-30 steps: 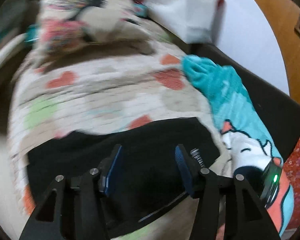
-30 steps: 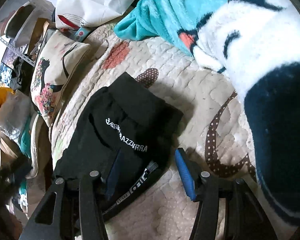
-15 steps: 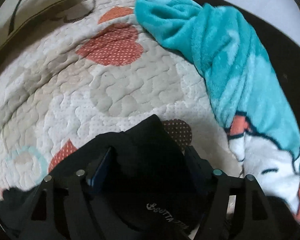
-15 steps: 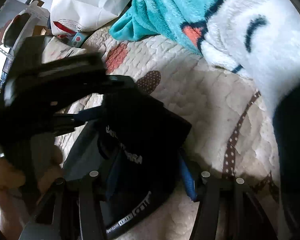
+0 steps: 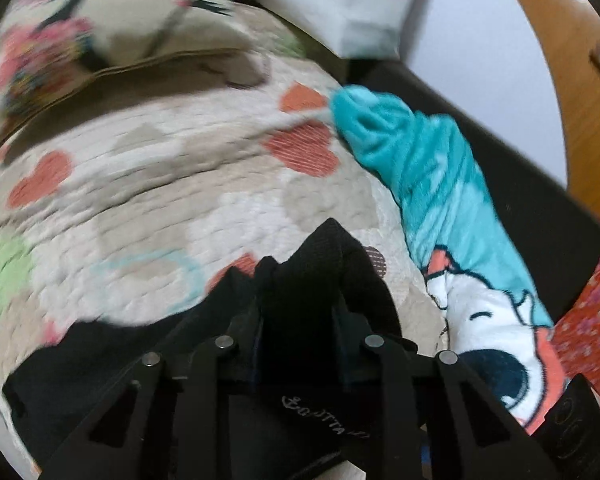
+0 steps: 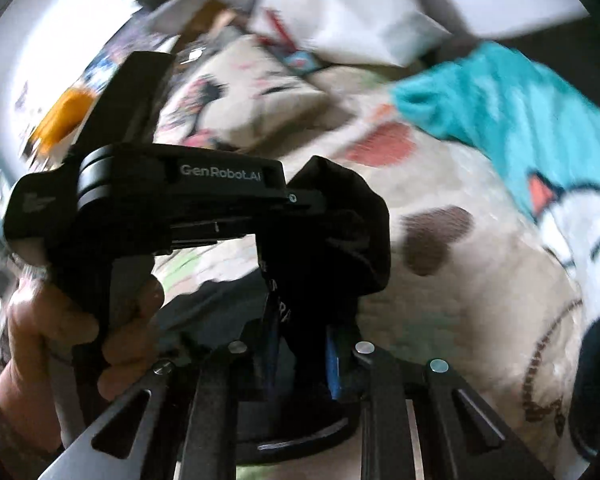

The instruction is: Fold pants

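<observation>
Pants (image 5: 320,280), black, lie bunched on a quilted bedspread (image 5: 148,208) patterned with hearts, one fabric fold raised between the two tools. Far left, a printed cushion (image 5: 100,20) rests at the head of the bedspread, blurred. Next, the left gripper (image 5: 298,320) is clenched on a peaked fold of the pants, both fingers pressed into the cloth; white lettering shows on the fabric below. In the right wrist view, the left gripper (image 6: 300,200) appears from the side, its handle in a bare hand (image 6: 60,320). The right gripper (image 6: 300,356) clamps a hanging fold. At right, a teal cartoon blanket (image 5: 440,200) lies beside the pants.
</observation>
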`<state>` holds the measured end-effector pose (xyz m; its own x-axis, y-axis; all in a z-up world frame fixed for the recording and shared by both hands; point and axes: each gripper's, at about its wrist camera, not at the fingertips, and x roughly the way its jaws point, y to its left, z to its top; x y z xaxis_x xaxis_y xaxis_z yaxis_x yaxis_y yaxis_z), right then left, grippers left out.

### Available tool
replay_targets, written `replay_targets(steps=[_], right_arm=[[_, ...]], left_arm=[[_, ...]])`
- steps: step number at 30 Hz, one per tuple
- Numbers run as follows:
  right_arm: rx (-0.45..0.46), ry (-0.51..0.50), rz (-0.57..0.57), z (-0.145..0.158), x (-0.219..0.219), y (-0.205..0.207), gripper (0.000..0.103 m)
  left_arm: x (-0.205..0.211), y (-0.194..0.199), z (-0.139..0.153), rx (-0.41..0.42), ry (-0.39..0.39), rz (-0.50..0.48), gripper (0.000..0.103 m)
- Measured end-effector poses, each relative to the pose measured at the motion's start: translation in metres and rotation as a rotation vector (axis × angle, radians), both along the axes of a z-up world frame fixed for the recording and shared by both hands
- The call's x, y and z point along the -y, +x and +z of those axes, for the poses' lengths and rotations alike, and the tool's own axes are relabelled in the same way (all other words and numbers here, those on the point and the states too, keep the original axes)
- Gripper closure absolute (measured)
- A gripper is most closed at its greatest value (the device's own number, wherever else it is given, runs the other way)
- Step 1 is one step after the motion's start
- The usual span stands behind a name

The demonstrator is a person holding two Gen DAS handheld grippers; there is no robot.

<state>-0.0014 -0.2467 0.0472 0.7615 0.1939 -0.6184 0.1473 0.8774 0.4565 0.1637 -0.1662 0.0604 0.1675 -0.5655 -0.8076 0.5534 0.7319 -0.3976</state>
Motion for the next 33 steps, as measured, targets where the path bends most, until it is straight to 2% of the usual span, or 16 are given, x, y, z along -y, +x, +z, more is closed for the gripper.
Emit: replay_targets(steps=[9,17,25,33], right_arm=[[0.049,-0.133,0.261,0.020,-0.085,0.005,0.083],[0.021,-0.239,0.457,0.008,-0.159,0.022,0.083],[-0.004,-0.315,0.554,-0.009,-0.207,0.030,0.083],[-0.043,-0.390,0.612,-0.031,-0.232,0.032,0.081]], left_arm=[[-0.124,-0.007,0.006,-0.068,-0.179,0.225,0.077],[-0.210,-0.013,-0.028,-0.167,-0.313,0.409,0.077],[-0.257,-0.014,-0.058,-0.231,-0.408,0.480,0.077],[-0.293,-0.012,-0.088,-0.350,-0.505,0.568,0.064]])
